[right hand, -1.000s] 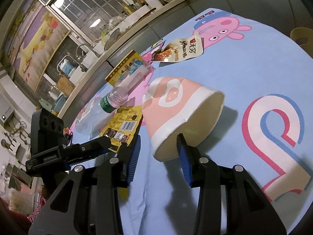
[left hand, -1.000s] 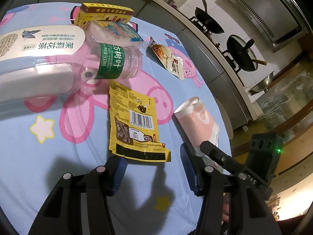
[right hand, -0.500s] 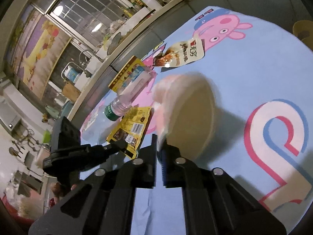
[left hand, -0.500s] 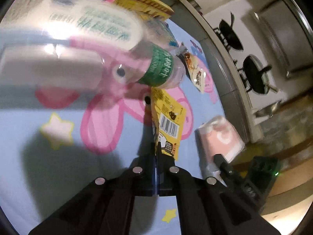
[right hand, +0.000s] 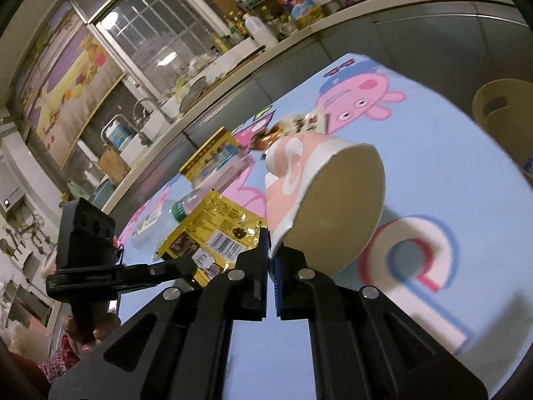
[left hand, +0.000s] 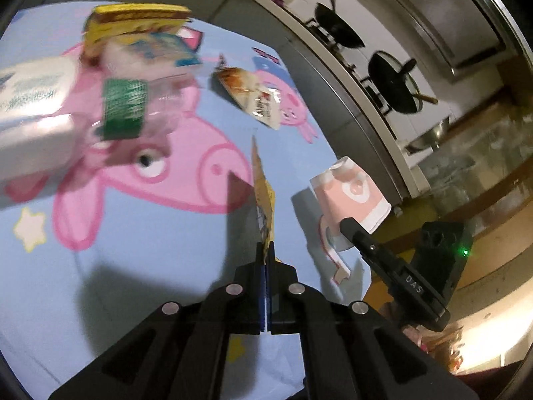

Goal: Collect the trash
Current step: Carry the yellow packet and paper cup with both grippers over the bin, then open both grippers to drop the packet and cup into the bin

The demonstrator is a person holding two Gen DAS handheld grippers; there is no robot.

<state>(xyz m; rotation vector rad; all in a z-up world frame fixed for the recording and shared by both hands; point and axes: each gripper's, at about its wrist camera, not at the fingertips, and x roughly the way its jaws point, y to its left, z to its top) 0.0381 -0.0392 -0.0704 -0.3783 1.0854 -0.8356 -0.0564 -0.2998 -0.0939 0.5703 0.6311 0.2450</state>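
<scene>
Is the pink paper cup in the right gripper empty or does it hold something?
Empty, as far as shown. The pink paper cup is held by its rim in the right gripper, mouth toward the camera, and its inside looks bare.

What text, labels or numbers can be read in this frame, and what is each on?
"DAS": white letters on the black body of the right gripper, seen in the left wrist view.
Yellow snack packet: barcode and print show, too small to read.
Plastic bottle: green label blurred.
Yellow box: print blurred.
Brown snack pouch: print unreadable.
Pink paper cup: pattern only, no words.
</scene>
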